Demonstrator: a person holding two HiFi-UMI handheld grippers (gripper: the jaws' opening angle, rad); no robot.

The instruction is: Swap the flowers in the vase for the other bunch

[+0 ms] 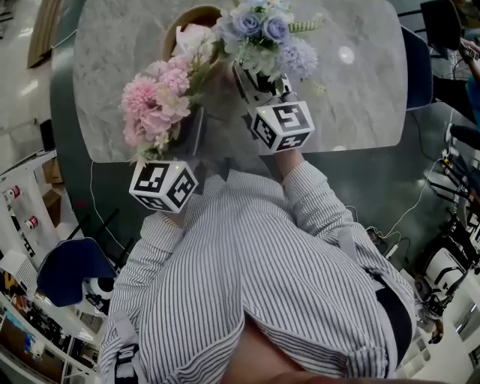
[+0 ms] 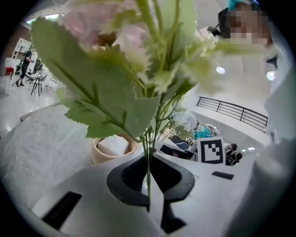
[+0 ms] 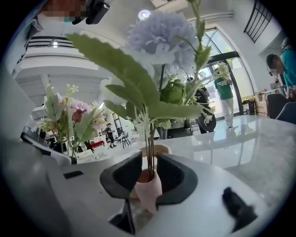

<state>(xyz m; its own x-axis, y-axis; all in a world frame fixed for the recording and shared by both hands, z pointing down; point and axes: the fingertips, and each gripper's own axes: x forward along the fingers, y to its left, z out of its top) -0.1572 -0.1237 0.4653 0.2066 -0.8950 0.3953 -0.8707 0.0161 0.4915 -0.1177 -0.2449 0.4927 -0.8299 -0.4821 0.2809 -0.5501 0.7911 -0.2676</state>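
Standing upright in a small pink tapered vase [image 3: 149,190], the bunch of pale blue and lilac artificial flowers [image 3: 159,37] rose between the jaws of our right tool [image 3: 149,157]. That tool was clenched on the vase, its dark pads against both sides as far as we could see. Just behind the vase sat a round tan bowl [image 1: 187,19] with something white in it. To the left, apart from the vase, we held the bunch of pink artificial flowers [image 1: 157,101], our left tool [image 2: 148,175] clamped tight on its thin green stems. Beneath lay the grey marble counter [image 1: 360,97], and nearest us our striped shirt [image 1: 262,262].
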